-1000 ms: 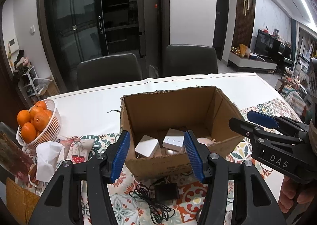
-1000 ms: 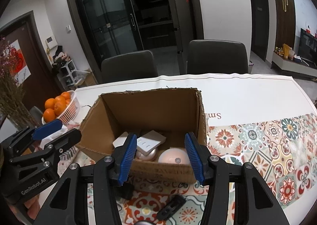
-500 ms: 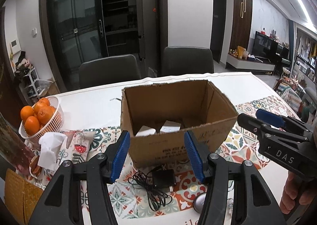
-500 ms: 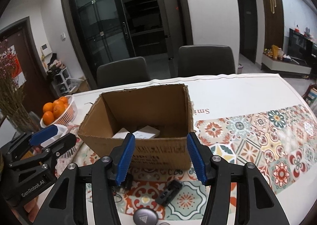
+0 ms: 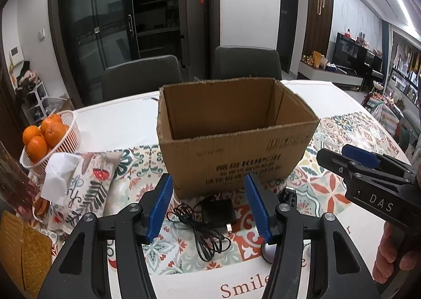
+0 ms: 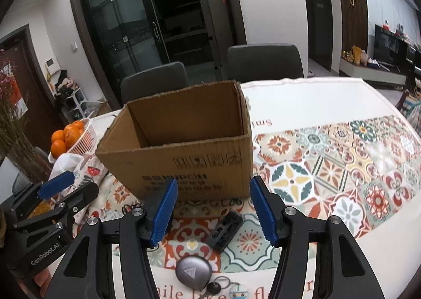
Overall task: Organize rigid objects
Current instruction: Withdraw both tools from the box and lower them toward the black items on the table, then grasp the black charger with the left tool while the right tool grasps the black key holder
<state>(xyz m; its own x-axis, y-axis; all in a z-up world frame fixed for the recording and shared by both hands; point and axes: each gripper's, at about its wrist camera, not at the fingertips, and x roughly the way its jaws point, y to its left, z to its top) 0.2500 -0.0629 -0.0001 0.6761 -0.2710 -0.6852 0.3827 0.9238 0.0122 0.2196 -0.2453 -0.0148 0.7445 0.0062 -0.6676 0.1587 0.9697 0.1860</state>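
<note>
The left gripper (image 5: 210, 208) stood spread and empty above a black power adapter (image 5: 218, 212) with its coiled cable (image 5: 204, 233); the right gripper (image 6: 213, 210), equally spread, held nothing over a black clip (image 6: 224, 230) and a grey round disc (image 6: 193, 270); its side read "DAS", the left's "GenRobot.AI". Beyond stood the open cardboard box (image 5: 236, 151), its print illegible; the tablecloth (image 5: 236, 284) read "Smile". Only the right view showed the disc whole, plus a key ring (image 6: 214, 285).
</note>
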